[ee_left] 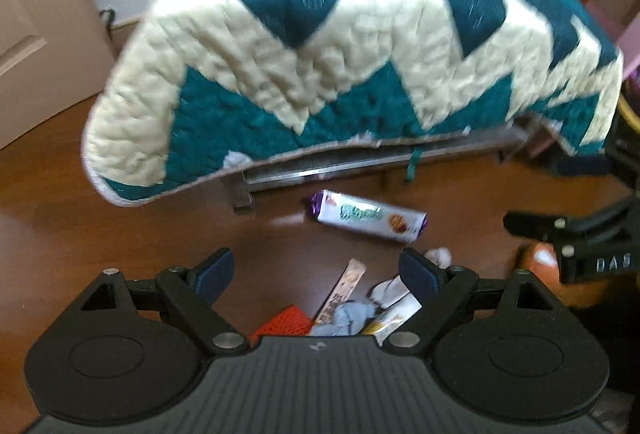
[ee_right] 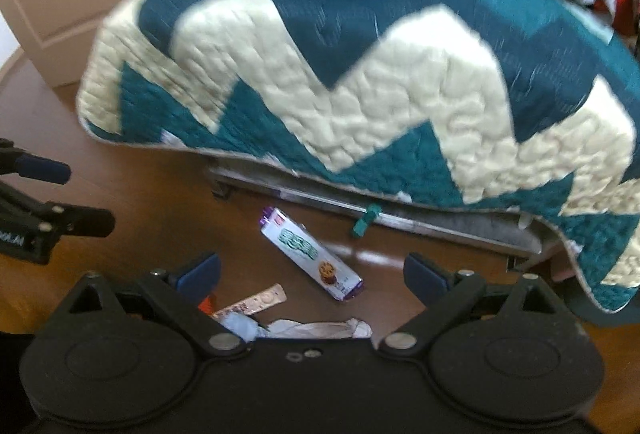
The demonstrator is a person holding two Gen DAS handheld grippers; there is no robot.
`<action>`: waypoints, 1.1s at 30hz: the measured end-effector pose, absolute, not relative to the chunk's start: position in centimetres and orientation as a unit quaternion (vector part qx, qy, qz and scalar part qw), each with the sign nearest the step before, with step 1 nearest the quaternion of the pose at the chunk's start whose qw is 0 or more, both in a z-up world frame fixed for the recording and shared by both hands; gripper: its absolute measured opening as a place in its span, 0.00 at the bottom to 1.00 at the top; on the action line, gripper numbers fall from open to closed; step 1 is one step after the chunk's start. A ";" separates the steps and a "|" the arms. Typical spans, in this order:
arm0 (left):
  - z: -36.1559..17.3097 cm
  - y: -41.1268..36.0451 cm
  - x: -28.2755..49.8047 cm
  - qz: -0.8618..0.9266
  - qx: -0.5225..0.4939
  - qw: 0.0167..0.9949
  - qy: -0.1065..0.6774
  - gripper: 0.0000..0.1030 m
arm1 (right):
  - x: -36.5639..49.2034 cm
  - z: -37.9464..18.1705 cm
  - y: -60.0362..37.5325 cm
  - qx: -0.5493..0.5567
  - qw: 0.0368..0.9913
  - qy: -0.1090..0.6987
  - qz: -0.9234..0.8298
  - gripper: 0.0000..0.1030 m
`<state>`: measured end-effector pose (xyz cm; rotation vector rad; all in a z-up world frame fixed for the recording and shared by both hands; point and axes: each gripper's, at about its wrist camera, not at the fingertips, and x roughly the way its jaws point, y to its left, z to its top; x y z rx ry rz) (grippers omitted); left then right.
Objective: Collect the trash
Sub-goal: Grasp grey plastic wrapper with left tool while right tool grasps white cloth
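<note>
Item: floor litter beside a bed, viewed from both wrist cameras.

Left gripper: black two-finger tool with blue pads, jaws set wide, nothing held between them. It is aimed steeply down at the litter, presumably to approach from above.

Right gripper: same make, jaws likewise spread wide and empty; it is seen at the edge of the left view, so the two tools are judged to be working side by side.

Trash, on the brown wooden floor:
- a long white and purple biscuit packet, lying flat just in front of the bed frame, apart from the other scraps;
- a thin pink-brown sachet strip;
- a crumpled white tissue or wrapper, beside a pale blue-grey wad;
- an orange mesh-textured piece, partly hidden by the tool body (its nature cannot be told).

Surroundings: a quilted teal and cream zigzag bedspread is draped over the metal bed frame, its hem hanging clear of the floor.

Status, as judged: nothing is yet collected; the wide jaws suit a first grasp of the nearest scraps.
</note>
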<state>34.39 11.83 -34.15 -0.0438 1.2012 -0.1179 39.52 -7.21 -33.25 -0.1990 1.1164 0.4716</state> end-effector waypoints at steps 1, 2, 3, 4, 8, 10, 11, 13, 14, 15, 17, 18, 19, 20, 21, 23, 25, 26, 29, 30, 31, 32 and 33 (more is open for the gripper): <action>-35.1 11.8 34.8 -0.055 -0.014 0.820 0.570 0.87 | 39.8 -34.2 -7.3 -0.093 0.814 0.531 0.217 0.95; -36.1 11.6 35.1 -0.054 -0.008 0.817 0.575 0.87 | 40.2 -35.3 -7.3 -0.093 0.810 0.539 0.214 0.95; -37.0 11.5 35.3 -0.056 -0.005 0.814 0.578 0.87 | 40.5 -36.5 -7.4 -0.094 0.806 0.546 0.210 0.95; -38.0 11.4 35.6 -0.061 -0.002 0.810 0.584 0.87 | 40.9 -37.6 -7.6 -0.096 0.801 0.553 0.206 0.95; -41.7 10.9 36.4 -0.084 0.004 0.793 0.603 0.87 | 42.0 -42.2 -8.2 -0.101 0.781 0.586 0.188 0.94; -43.6 10.5 36.5 -0.095 0.011 0.786 0.610 0.87 | 42.5 -44.4 -8.3 -0.107 0.772 0.601 0.178 0.92; -44.6 10.3 36.5 -0.102 0.012 0.781 0.616 0.87 | 42.8 -45.4 -8.3 -0.110 0.767 0.607 0.175 0.92; -46.6 9.9 36.5 -0.112 0.013 0.769 0.629 0.87 | 43.2 -47.4 -8.4 -0.111 0.759 0.619 0.171 0.92; -47.7 9.7 36.5 -0.121 0.012 0.763 0.635 0.87 | 43.4 -48.2 -8.4 -0.110 0.755 0.623 0.169 0.92; -48.6 9.4 36.4 -0.129 0.014 0.759 0.638 0.87 | 43.5 -49.1 -8.5 -0.109 0.751 0.629 0.168 0.92; -50.3 8.9 36.1 -0.133 0.030 0.756 0.640 0.87 | 43.7 -51.0 -8.6 -0.112 0.743 0.640 0.163 0.91; -51.2 8.6 35.9 -0.134 0.039 0.756 0.640 0.87 | 43.9 -51.8 -8.6 -0.113 0.739 0.644 0.162 0.91; -52.1 8.4 36.0 -0.135 0.046 0.754 0.641 0.87 | 44.0 -52.7 -8.6 -0.112 0.735 0.649 0.161 0.90; -52.8 8.3 35.8 -0.136 0.051 0.752 0.643 0.87 | 44.0 -53.6 -8.6 -0.112 0.730 0.655 0.159 0.89; -53.7 8.2 35.8 -0.139 0.052 0.749 0.646 0.87 | 44.0 -54.4 -8.6 -0.112 0.726 0.660 0.157 0.88; -55.1 8.0 35.5 -0.146 0.050 0.740 0.655 0.87 | 44.1 -55.6 -8.7 -0.107 0.706 0.684 0.152 0.87; -56.3 7.7 35.3 -0.154 0.048 0.731 0.663 0.87 | 44.0 -56.6 -8.9 -0.103 0.702 0.689 0.148 0.86; -57.0 7.5 35.1 -0.159 0.048 0.728 0.666 0.87 | 43.9 -57.1 -9.0 -0.101 0.700 0.692 0.144 0.86; -58.3 7.0 34.6 -0.171 0.044 0.720 0.671 0.86 | 43.8 -58.6 -9.5 -0.086 0.690 0.706 0.133 0.82; -58.6 6.9 34.5 -0.172 0.042 0.719 0.672 0.86 | 43.8 -59.0 -9.6 -0.079 0.688 0.710 0.129 0.81; -59.0 6.8 34.4 -0.174 0.040 0.719 0.672 0.86 | 43.8 -59.5 -9.7 -0.071 0.685 0.714 0.126 0.79; -59.2 6.5 34.3 -0.177 0.039 0.719 0.672 0.86 | 43.7 -59.8 -9.8 -0.065 0.684 0.716 0.124 0.79; -59.5 6.3 34.3 -0.179 0.042 0.719 0.670 0.86 | 43.6 -60.0 -9.8 -0.061 0.683 0.718 0.122 0.78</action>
